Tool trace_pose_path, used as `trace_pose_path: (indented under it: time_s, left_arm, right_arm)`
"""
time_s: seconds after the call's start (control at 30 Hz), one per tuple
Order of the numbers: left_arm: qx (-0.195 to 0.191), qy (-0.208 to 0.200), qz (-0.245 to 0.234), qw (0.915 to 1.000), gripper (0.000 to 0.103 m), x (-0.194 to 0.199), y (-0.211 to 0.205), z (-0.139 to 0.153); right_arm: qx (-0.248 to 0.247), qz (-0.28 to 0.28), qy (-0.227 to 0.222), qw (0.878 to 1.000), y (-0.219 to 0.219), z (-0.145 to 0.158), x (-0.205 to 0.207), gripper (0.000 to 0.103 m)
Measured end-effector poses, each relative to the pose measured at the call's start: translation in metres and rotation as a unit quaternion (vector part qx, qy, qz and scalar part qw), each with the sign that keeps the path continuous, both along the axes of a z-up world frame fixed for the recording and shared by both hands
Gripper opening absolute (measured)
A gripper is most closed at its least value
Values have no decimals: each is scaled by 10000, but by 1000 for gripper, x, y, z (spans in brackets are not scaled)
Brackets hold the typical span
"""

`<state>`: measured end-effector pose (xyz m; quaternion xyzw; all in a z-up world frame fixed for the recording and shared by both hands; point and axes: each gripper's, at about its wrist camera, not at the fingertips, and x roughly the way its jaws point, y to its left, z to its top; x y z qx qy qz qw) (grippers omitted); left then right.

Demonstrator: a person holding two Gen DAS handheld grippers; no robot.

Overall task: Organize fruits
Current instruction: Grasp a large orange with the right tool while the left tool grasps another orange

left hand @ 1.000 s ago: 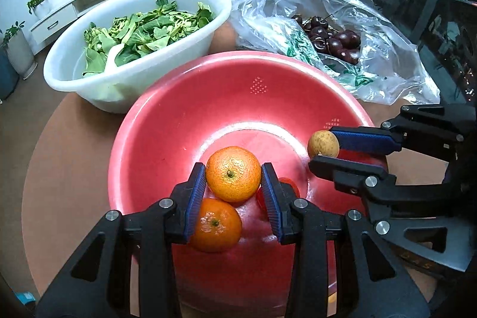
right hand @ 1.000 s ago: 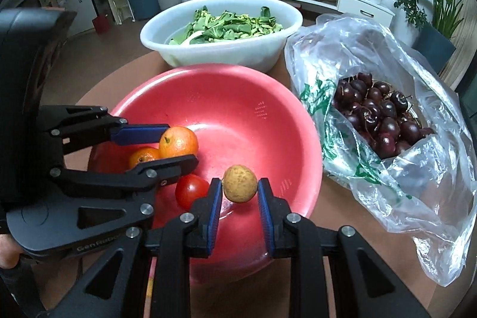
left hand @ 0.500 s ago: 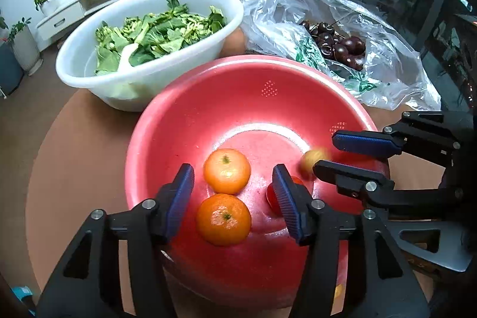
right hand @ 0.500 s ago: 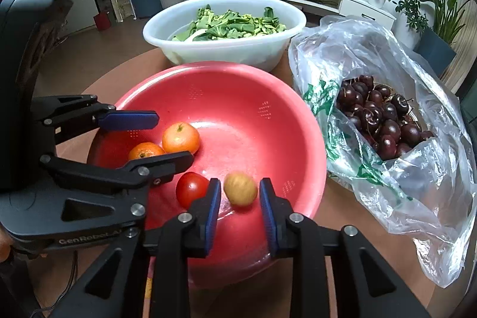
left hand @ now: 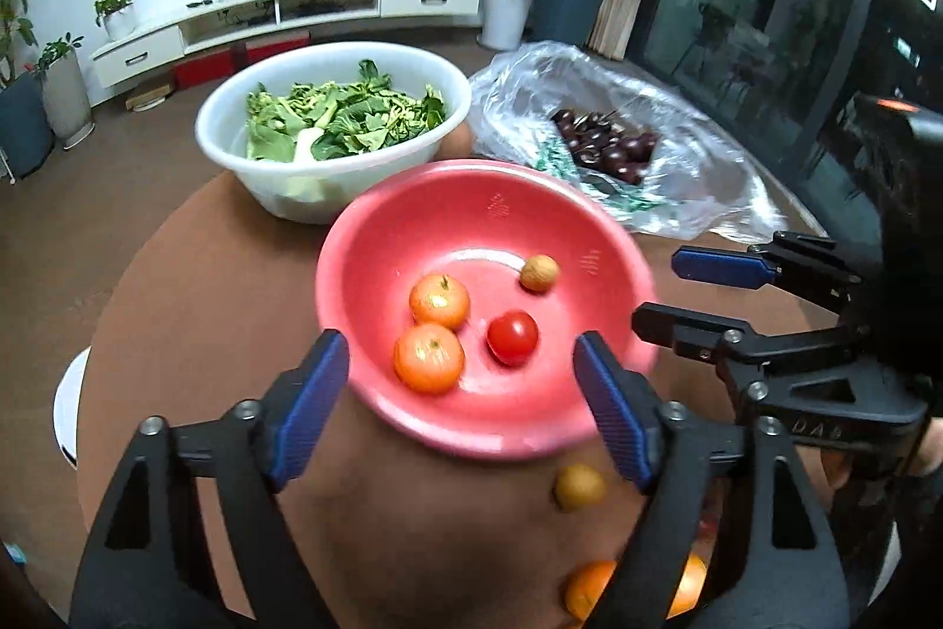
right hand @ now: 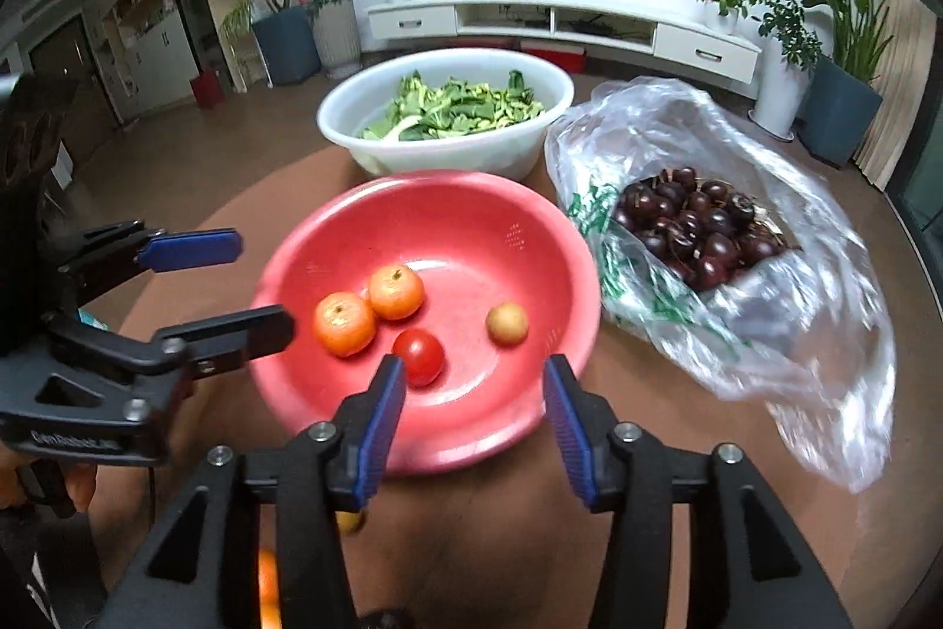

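Both of my grippers are above the near rim of the red basin (left hand: pixel 377 240) and both sets of jaws are opening. My left gripper (left hand: pixel 462 408) is spread wide with nothing between its blue pads; I just look through the gap at the basin below. My right gripper (right hand: pixel 474 420) is parting too, and it is empty as well.

Down in the basin I have two mandarins (left hand: pixel 439 302) lying side by side and just about touching, a small red tomato (left hand: pixel 513 337) just beside them, and a small tan-brown round fruit (left hand: pixel 539 273) a little apart, nearer the far wall. From the right wrist view the tomato sits closest to my left pad.

On the brown round worktop (left hand: pixel 206 275), just on my side of the basin, lies another small tan fruit (left hand: pixel 579 487), and nearer still an orange (left hand: pixel 589 593) half hidden behind my left gripper's arm.

Beyond the basin stands a white basin of leafy greens (right hand: pixel 448 110), and beside it an open clear plastic bag (right hand: pixel 784 310) with dark cherries (right hand: pixel 695 222) inside.
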<state>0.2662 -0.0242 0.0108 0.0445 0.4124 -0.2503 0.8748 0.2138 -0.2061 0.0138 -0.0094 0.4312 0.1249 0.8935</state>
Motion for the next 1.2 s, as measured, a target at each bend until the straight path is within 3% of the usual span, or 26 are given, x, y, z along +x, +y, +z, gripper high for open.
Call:
trace_pose_path:
  time_s: [0.17,0.43,0.6,0.87,1.2]
  left_arm:
    - [-110,60,24,9999,87,-51,17,-4]
    - [-197,255,123,9994,87,-124,34,-31]
    - [-21,441,71,9990,87,-159,37,-58]
    - [-71,630,181,9978,87,-192,43,-80]
    - [-87,615,242,9978,87,-186,46,-77]
  right_arm:
    - [402,-80,-51,9991,-7,2,-47,63]
    - [941,-185,111,9953,-9,-12,-111,64]
    - [1342,-279,215,9903,-9,-25,-139,66]
    - [1377,-7,335,9899,18,-39,-139,66]
    - [1221,-24,608,9906,34,-51,-120,60]
